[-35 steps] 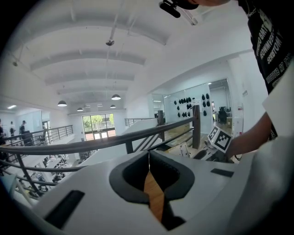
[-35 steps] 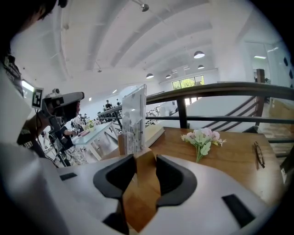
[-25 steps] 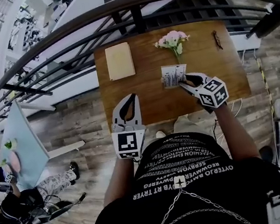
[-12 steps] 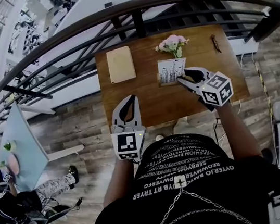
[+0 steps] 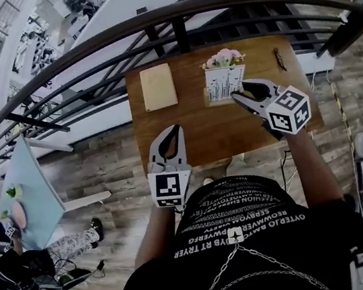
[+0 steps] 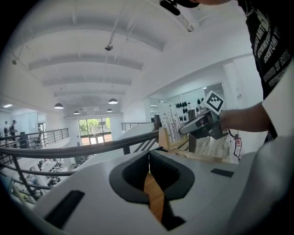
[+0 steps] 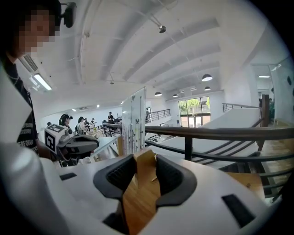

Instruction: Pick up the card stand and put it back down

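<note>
Card stand (image 5: 223, 83) has lifted off the surface (image 5: 200, 134) toward 12 o'clock, base clamped in the right claw (image 5: 238, 91); left claw (image 5: 170, 136) closed, empty; set-down still pending.

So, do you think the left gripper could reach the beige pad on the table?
Probably yes: the left gripper is empty, with only bare tabletop between it and the beige pad. The right gripper and card stand sit clear of that path.

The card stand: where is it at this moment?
In the head view, the card stand is over the right half of the wooden table, just in front of the pink flowers, its base gripped by the right gripper.
</note>
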